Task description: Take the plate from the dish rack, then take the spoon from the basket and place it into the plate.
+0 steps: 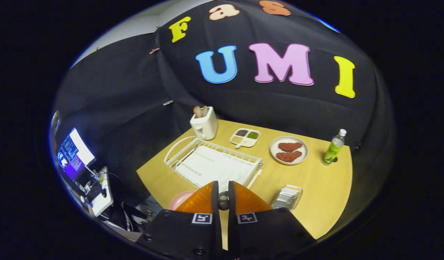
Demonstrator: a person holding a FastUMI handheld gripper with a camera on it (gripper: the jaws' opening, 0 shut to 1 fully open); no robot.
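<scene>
My gripper (223, 196) hangs high above the near edge of the wooden table, its fingers nearly together. A small dark rounded piece, seemingly the spoon (223, 204) seen end-on, is pinched between them; the rest of it is hidden. The pink plate (180, 199) lies on the table just left of the fingers, partly covered by them. Beyond the fingertips stands the white wire dish rack (214, 164), with nothing in it. A clear plastic basket (287, 196) sits to the right of the fingers.
A white toaster (204, 123) stands behind the rack. Right of it are a divided condiment dish (245, 137), a plate with two brown patties (289, 150) and a green-labelled bottle (333, 147). A monitor and cables (77, 159) sit off the table's left side.
</scene>
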